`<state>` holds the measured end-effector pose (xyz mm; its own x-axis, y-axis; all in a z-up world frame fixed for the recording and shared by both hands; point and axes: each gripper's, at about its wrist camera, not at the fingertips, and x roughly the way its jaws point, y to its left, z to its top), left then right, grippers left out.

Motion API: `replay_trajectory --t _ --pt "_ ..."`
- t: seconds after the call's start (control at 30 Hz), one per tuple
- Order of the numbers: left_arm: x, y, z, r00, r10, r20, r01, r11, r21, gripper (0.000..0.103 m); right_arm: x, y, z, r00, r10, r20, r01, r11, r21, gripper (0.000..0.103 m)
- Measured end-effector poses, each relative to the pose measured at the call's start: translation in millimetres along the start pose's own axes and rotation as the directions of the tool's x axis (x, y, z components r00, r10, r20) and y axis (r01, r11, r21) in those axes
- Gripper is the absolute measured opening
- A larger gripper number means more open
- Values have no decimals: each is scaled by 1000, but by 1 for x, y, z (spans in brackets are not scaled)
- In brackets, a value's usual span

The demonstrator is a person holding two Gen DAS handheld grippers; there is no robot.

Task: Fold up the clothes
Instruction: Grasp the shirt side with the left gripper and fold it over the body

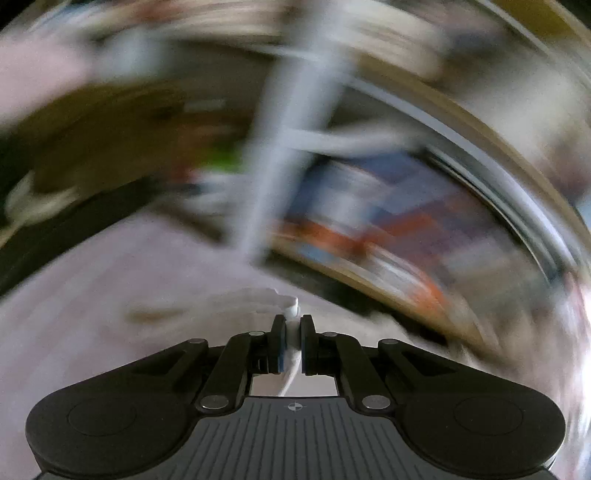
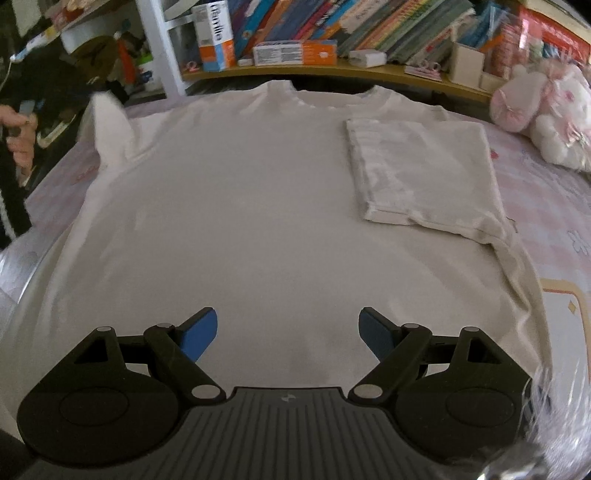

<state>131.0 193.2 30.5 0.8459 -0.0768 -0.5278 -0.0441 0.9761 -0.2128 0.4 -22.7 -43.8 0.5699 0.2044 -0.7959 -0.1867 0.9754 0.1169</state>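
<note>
So the t-shirt [image 2: 236, 221] was a plain white one, soft cotton-looking, spread flat on a bed with a pale pink patterned sheet [image 2: 546, 206]. Neck hole pointed away toward the shelf. Its right sleeve [image 2: 424, 173] was folded in over the chest as a neat rectangle with a stitched hem along the edge, while the left sleeve [image 2: 110, 129] stuck up in a floppy peak, lifted off the sheet.

The right gripper [image 2: 288, 328] was black plastic with blue rubbery pads [image 2: 199, 332], jaws spread wide and holding nothing, hovering over the lower part of the shirt, so the fabric sat right under and ahead of the gap.

The left gripper [image 1: 292, 325] had its jaws pressed nearly together, pinching a thin bunch of white fabric [image 1: 291, 354] that poked out past the tips. Everything else in that view was motion blur.

Behind the bed was a wooden shelf [image 2: 332, 70] packed with colourful books [image 2: 369, 26], plus a fluffy pink-and-white plush toy [image 2: 543, 110] on the right.
</note>
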Motion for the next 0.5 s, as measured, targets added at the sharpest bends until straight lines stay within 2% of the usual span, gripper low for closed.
replay_trajectory --t 0.03,0.07,0.1,0.17,0.2,0.23,0.3,0.37,0.5 --pt "2 -26 -10 998 -38 -47 44 991 126 7 -1 -4 -1 1000 5 1 -5 1000 4 83" --pt "6 -50 -23 991 -69 -112 95 965 245 16 -2 -8 -2 1000 10 2 -10 1000 7 83" --pt "11 -68 -39 981 -82 -177 139 932 336 16 -3 -12 -2 1000 14 2 -14 1000 11 83" --pt "22 -87 -68 961 -37 -274 159 885 437 16 -5 -20 -4 1000 24 4 -24 1000 18 83" --pt "27 -92 -78 954 -6 -298 148 877 456 17 -6 -24 -5 1000 29 5 -29 999 22 83" --pt "28 -91 -83 952 12 -305 131 886 444 18 -7 -29 -6 999 33 6 -34 999 25 83" --pt "24 -79 -82 953 -13 -303 125 928 351 26 -7 -35 -8 999 43 4 -44 998 35 83" --pt "18 -65 -74 961 -37 -274 113 958 265 39 -6 -41 -12 998 54 -9 -54 997 51 83" --pt "18 -49 -57 980 -17 -198 50 986 162 46 -4 -44 -14 997 75 -5 -75 997 29 87"
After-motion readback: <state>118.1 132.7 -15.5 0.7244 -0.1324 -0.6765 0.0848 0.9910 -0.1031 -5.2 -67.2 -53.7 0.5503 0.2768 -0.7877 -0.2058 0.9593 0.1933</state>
